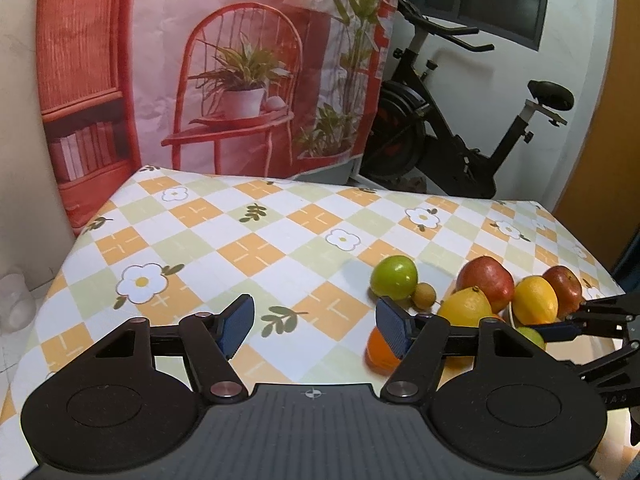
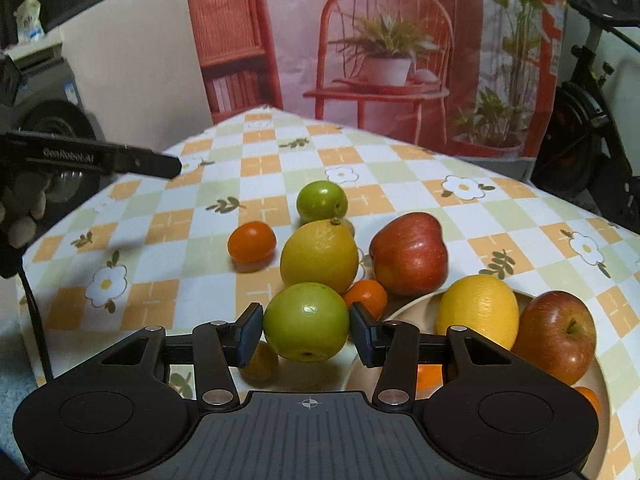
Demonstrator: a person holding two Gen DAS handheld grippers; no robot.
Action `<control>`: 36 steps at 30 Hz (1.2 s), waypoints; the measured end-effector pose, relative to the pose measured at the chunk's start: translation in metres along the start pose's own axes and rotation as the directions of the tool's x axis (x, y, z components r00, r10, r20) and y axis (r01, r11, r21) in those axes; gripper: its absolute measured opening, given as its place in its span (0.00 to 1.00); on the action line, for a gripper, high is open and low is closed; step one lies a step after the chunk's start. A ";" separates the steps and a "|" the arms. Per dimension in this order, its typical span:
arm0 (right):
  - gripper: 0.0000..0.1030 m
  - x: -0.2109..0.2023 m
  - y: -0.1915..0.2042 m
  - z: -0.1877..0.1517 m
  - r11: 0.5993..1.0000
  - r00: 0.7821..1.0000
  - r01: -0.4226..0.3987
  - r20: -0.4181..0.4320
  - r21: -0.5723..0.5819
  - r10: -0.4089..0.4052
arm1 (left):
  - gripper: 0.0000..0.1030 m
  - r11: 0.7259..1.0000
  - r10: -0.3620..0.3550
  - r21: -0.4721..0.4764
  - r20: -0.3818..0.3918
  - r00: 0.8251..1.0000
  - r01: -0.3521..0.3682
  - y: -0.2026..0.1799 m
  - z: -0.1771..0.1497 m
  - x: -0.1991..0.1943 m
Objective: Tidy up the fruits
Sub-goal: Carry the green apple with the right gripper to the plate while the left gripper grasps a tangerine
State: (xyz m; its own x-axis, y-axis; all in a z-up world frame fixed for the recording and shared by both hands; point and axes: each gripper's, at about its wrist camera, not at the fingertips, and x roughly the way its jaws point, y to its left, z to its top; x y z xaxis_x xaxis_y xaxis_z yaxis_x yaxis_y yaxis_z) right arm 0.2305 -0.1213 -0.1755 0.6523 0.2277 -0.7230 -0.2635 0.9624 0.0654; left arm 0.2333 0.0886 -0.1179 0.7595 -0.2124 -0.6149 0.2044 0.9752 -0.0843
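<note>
While the right tool (image 2: pixel 306 330) clasps one of two green apples (image 2: pixel 306 322), the left tool (image 1: pixel 316 326) gapes empty.

Soft, even indoor light, moderately bright, falls from above. The fruit throws only faint, short shadows on the checked tablecloth (image 1: pixel 248 240). Small white highlights sit on the green fruit (image 2: pixel 306 322) and the red apple (image 2: pixel 408 254). Fisheye distortion bends the table edges and darkens the far corners. The backdrop (image 2: pixel 400 40) looks slightly soft and washed out; nearby things are sharp.
</note>
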 end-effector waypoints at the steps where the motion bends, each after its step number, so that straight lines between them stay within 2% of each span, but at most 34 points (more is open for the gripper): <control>1: 0.42 -0.002 -0.002 -0.001 1.000 1.000 0.002 0.010 0.008 -0.002 | 0.66 1.000 -0.010 0.006 -0.005 1.000 0.010 -0.002 -0.001 0.001; 3: 0.42 -0.009 -0.007 -0.003 0.999 0.999 0.004 0.037 0.033 -0.005 | 0.61 0.999 -0.032 0.019 -0.013 0.999 0.032 -0.005 -0.002 0.003; 12: 0.42 -0.037 -0.026 -0.014 0.993 0.987 0.019 0.153 0.115 -0.037 | 0.59 0.992 -0.094 0.078 -0.087 0.992 0.101 -0.027 -0.009 0.032; 18: 0.42 -0.049 -0.039 -0.022 0.988 0.982 0.026 0.180 0.152 -0.053 | 0.59 0.982 -0.098 0.147 -0.126 0.987 0.116 -0.042 -0.011 0.053; 26: 0.42 -0.056 -0.054 -0.034 0.979 0.978 0.020 0.197 0.205 -0.061 | 0.59 0.983 -0.106 0.126 -0.189 0.976 0.131 -0.043 -0.013 0.071; 34: 0.42 -0.060 -0.063 -0.041 0.971 0.974 0.024 0.213 0.237 -0.077 | 0.49 0.986 -0.098 0.114 -0.219 0.971 0.125 -0.047 -0.014 0.084; 36: 0.42 -0.060 -0.065 -0.042 0.969 0.974 0.025 0.213 0.244 -0.079 | 0.38 0.986 -0.088 0.117 -0.229 0.969 0.117 -0.048 -0.014 0.086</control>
State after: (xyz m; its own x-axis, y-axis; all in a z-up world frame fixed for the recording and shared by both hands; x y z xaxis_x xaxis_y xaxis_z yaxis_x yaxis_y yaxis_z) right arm 0.1782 -0.2036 -0.1655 0.8076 0.1773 -0.5625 -0.0655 0.9748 0.2133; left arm 0.2799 0.0241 -0.1775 0.5770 -0.2774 -0.7682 0.3624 0.9298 -0.0635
